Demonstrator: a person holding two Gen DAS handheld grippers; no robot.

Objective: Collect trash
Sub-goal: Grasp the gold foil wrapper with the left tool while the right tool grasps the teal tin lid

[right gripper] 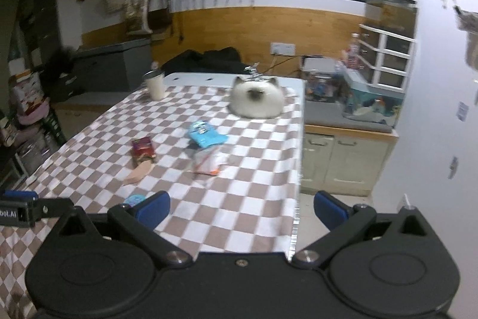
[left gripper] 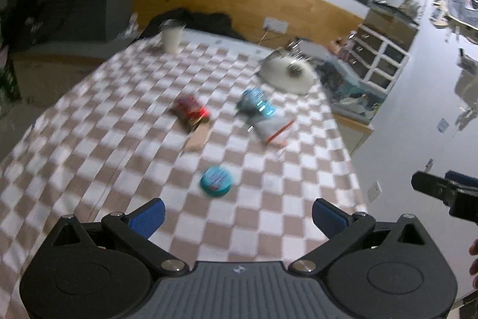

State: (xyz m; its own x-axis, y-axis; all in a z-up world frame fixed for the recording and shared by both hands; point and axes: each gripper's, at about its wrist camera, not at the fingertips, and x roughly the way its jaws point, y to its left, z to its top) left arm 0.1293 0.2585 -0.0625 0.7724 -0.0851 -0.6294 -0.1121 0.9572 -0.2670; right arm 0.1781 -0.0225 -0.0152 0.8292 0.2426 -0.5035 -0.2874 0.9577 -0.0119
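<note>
hovering over the near edge of the checkered tablecloth (left gripper: pixel 89 139), the left gripper (left gripper: pixel 238 214) has its blue pads spread wide, holding nothing. right gripper (right gripper: pixel 242 207) also spread and empty, above the near right corner of the table. trash sits mid-table: a teal round lid (left gripper: pixel 217 180) closest to the near edge, a dark red wrapper (right gripper: pixel 144 150) with a tan piece (right gripper: pixel 139 172) touching its near end, a blue packet (right gripper: pixel 206 136) and a white-and-orange wrapper (right gripper: pixel 209 162) just beside it toward the right edge. a white cup (right gripper: pixel 155 85) stands at the far left corner, a white cat-shaped plush (right gripper: pixel 257 100) near the far right corner. left view is motion-blurred.
</note>
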